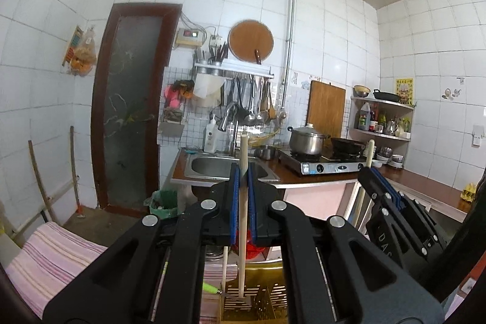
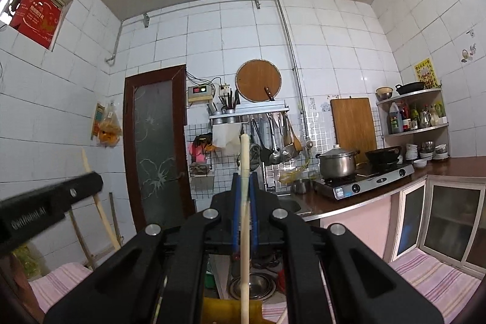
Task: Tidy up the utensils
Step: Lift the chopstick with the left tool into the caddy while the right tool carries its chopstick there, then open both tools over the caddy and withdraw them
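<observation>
The left gripper (image 1: 243, 175) has its blue-padded fingers (image 1: 233, 187) drawn in narrow, pinching a pale wooden chopstick (image 1: 242, 202) between them. The stick is round, plain and light-coloured, standing almost upright; its top end rises above the fingertips and its lower end drops down into a yellow slotted utensil holder (image 1: 267, 296) directly beneath the gripper. A second pale stick (image 1: 224, 266) stands in the holder just to the left of the held one, and a green-tipped item (image 1: 209, 287) lies beside the holder's left edge.

The right gripper (image 2: 244, 181) is likewise closed down narrow, its blue fingers (image 2: 235, 202) clamped on another pale wooden chopstick (image 2: 245, 217), the same plain round kind, slightly tilted, with its upper tip above the fingertips and its lower part running down toward the yellow holder (image 2: 224, 308) below. In the left wrist view this gripper (image 1: 379, 187) sits to the right of the holder, its stick (image 1: 364, 172) leaning.

Beyond the holder, a striped pink cloth (image 1: 54, 257) covers the desk. Farther back stand a steel sink (image 1: 212, 166), a lidded steel pot (image 1: 306, 138) on a gas stove (image 1: 328, 166), and a rack of hanging ladles (image 1: 249, 102).
</observation>
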A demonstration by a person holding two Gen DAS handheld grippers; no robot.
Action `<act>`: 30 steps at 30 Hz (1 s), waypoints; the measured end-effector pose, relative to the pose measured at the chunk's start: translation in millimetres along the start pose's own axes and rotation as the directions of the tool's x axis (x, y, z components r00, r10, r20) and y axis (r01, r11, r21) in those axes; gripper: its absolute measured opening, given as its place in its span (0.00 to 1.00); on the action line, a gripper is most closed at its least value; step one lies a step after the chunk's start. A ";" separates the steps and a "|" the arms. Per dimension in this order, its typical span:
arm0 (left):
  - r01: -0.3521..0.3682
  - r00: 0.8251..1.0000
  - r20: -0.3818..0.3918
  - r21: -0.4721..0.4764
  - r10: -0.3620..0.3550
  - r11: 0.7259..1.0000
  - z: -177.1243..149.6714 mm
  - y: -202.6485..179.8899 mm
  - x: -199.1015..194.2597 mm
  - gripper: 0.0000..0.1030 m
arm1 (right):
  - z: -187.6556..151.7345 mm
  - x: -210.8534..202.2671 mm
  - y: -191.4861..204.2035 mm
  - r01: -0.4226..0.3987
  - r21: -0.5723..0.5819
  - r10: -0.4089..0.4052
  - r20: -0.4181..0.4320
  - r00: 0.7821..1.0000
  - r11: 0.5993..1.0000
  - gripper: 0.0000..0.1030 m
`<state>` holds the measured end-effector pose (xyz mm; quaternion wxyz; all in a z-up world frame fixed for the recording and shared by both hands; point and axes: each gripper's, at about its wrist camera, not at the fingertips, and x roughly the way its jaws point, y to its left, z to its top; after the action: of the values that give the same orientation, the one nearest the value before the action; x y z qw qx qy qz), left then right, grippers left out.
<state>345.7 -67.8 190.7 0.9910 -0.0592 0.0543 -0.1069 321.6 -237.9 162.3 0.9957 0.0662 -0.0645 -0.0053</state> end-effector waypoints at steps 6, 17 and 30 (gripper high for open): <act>-0.001 0.999 -0.055 -0.009 0.000 1.000 -35.8 8.1 31.0 0.05 | -23.4 19.0 -6.3 0.011 -0.005 -0.011 -0.018 1.000 1.000 0.06; -0.025 0.988 -0.150 0.004 0.026 1.000 -75.6 18.5 47.1 0.05 | -62.4 18.0 -16.0 0.024 -0.012 -0.025 -0.115 0.993 1.000 0.06; -0.059 0.972 -0.227 0.048 0.068 0.997 -71.3 20.7 23.3 0.55 | -48.6 -0.4 -30.8 0.056 -0.030 -0.061 -0.228 0.972 0.998 0.47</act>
<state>363.9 -60.3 115.4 0.9821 -0.0247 0.1674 -0.0823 327.5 -262.1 110.4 0.9966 0.0564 0.0527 -0.0276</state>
